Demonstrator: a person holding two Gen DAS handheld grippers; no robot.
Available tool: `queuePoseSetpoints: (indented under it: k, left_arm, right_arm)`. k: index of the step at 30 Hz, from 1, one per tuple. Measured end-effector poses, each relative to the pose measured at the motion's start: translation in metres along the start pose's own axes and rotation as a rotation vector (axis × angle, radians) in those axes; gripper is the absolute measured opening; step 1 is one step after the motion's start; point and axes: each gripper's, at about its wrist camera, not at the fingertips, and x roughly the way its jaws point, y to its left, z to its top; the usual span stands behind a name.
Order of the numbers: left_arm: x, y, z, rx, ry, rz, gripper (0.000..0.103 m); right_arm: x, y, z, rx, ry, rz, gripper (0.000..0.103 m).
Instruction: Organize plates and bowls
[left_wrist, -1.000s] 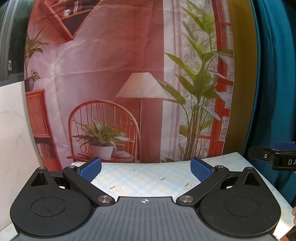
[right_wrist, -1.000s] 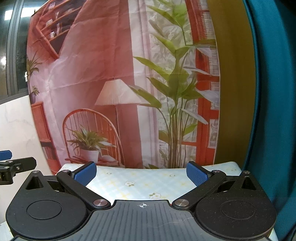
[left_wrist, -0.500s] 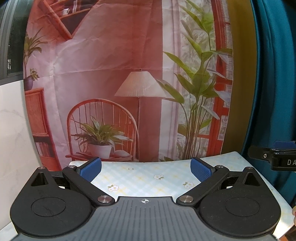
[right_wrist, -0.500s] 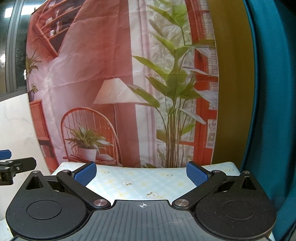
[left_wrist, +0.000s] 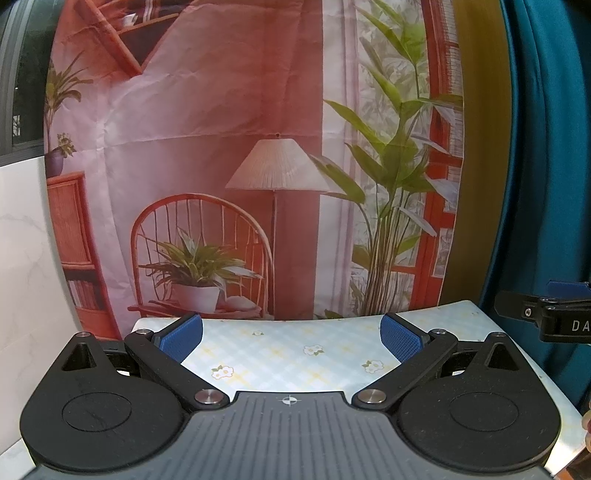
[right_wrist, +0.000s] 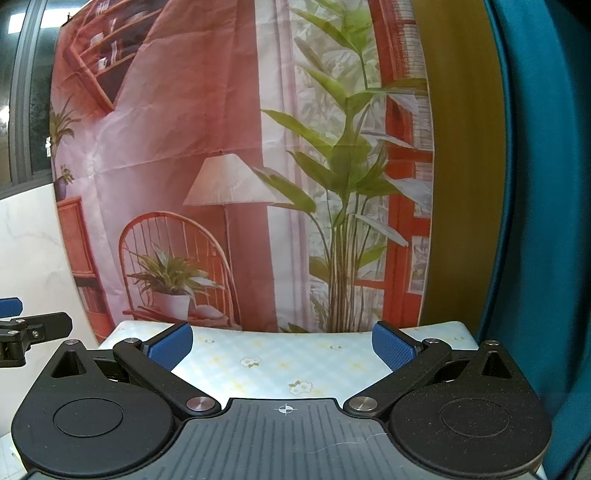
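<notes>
No plate or bowl shows in either view. My left gripper (left_wrist: 291, 338) is open, its blue pads wide apart with nothing between them, held above a table (left_wrist: 280, 350) covered in a pale checked cloth with small flowers. My right gripper (right_wrist: 282, 341) is open and empty too, over the same table (right_wrist: 273, 365). Part of the right gripper (left_wrist: 546, 314) pokes in at the right edge of the left wrist view. Part of the left gripper (right_wrist: 26, 328) pokes in at the left edge of the right wrist view. Both point level toward the backdrop.
A printed fabric backdrop (left_wrist: 258, 166) showing a chair, lamp and plants hangs right behind the table's far edge. A teal curtain (right_wrist: 535, 221) hangs on the right. A white marble-look wall (left_wrist: 26, 258) is on the left. Fingertips (left_wrist: 586, 432) show at the lower right edge.
Both views have crept slightly, so the backdrop sits a little lower and closer in frame. The jaws have kept the same wide opening.
</notes>
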Motion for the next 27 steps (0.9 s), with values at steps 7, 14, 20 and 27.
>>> queuePoseSetpoints:
  k: [7, 14, 20, 27]
  left_arm:
    - [0.0002, 0.0003, 0.0000, 0.000, 0.001, -0.005, 0.103]
    - [0.0005, 0.0004, 0.0000, -0.003, 0.000, -0.004, 0.103]
    - [-0.0007, -0.0030, -0.0004, -0.003, -0.006, 0.009, 0.103]
    - [-0.0012, -0.0036, 0.0001, -0.003, -0.015, 0.020, 0.103]
  right_arm:
    - [0.0007, -0.0010, -0.0007, -0.001, 0.000, 0.000, 0.103]
    - [0.0014, -0.0006, -0.0004, -0.005, 0.004, 0.001, 0.103]
    - [0.0019, -0.0007, -0.0005, -0.008, 0.004, 0.002, 0.103]
    - [0.0019, -0.0006, -0.0005, -0.009, 0.004, 0.003, 0.103]
